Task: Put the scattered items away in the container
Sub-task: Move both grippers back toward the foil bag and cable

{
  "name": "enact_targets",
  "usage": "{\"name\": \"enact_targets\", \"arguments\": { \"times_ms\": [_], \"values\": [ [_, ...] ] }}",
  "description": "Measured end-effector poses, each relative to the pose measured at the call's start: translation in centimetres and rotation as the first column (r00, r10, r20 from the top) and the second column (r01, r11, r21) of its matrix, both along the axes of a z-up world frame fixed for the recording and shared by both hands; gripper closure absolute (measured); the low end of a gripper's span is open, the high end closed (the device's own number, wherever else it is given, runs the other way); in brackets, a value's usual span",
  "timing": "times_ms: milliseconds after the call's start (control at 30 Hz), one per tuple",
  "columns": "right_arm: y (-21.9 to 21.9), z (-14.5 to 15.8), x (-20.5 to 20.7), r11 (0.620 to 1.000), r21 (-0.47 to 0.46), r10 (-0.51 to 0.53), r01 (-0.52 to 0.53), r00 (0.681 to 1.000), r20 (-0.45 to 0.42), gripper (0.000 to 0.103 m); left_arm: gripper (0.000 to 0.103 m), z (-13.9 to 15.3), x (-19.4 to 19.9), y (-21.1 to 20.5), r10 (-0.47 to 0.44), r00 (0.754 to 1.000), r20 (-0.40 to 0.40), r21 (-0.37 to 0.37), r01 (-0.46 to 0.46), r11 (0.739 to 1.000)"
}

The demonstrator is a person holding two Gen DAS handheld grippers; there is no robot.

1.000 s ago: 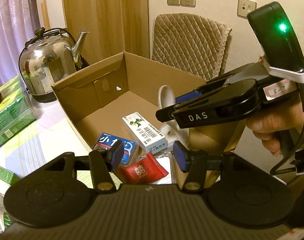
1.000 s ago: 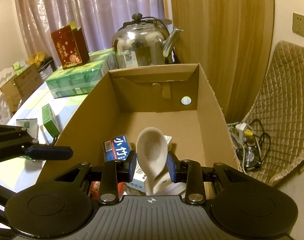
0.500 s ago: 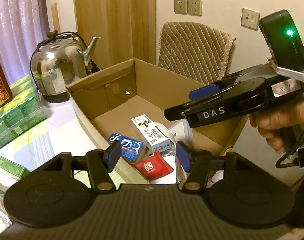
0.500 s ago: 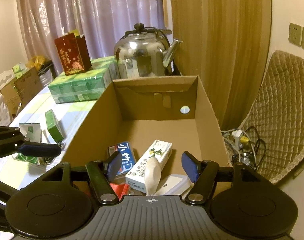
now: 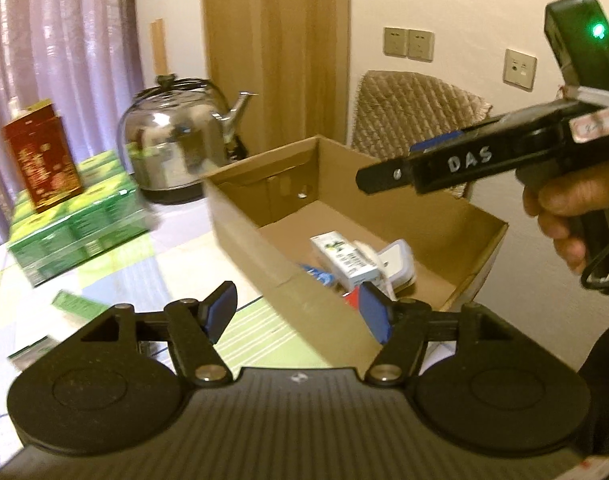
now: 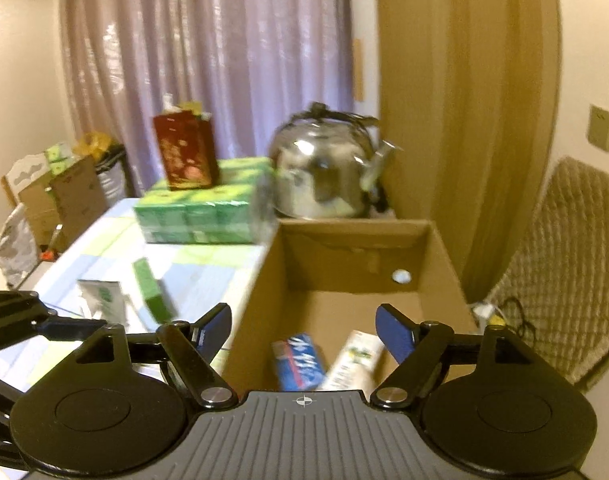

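The open cardboard box [image 5: 264, 216] stands on the table and holds a white carton [image 5: 342, 258], a white tub [image 5: 398, 262], a blue packet [image 6: 300, 362] and a red packet [image 5: 350, 300]. My right gripper [image 6: 304, 330] hangs open and empty above the box's near end; in the left wrist view the right gripper [image 5: 400, 164] is held by a hand [image 5: 564, 216]. My left gripper [image 5: 297, 314] is open and empty, over the box's near left wall. A small green box [image 6: 152, 292] and a white-green packet [image 6: 102, 298] lie loose on the table.
A steel kettle [image 6: 324, 176] stands behind the box. A red carton [image 6: 184, 152] sits on stacked green packs [image 6: 208, 208] at the back left. A padded chair [image 6: 564, 248] is to the right, past the table edge. More cartons stand far left.
The right gripper opened and let a white spoon drop into the box, then lifted away. The left gripper drew back and swung left, toward the table.
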State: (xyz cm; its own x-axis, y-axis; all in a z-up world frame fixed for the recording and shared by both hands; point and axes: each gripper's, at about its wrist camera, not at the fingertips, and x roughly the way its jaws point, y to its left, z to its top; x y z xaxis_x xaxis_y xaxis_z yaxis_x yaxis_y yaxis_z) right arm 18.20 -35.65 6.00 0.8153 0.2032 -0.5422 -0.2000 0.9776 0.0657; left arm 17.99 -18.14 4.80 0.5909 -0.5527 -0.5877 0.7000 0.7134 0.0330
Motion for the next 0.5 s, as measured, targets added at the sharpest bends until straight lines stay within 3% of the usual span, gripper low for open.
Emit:
{"name": "enact_targets", "arguments": {
  "times_ms": [267, 500],
  "values": [
    [6.3, 0.0, -1.8, 0.995, 0.051, 0.09, -0.091, 0.996, 0.022, 0.018, 0.025, -0.9, -0.9, 7.5, 0.137, 0.991, -0.01, 0.007, -0.137, 0.991],
    [11.4, -2.5, -3.3, 0.98, 0.081, 0.181, -0.18, 0.983, 0.0, 0.012, 0.014, -3.8, -0.8, 14.1, 0.29, 0.955, -0.06, 0.023, -0.289, 0.957]
  ]
}}
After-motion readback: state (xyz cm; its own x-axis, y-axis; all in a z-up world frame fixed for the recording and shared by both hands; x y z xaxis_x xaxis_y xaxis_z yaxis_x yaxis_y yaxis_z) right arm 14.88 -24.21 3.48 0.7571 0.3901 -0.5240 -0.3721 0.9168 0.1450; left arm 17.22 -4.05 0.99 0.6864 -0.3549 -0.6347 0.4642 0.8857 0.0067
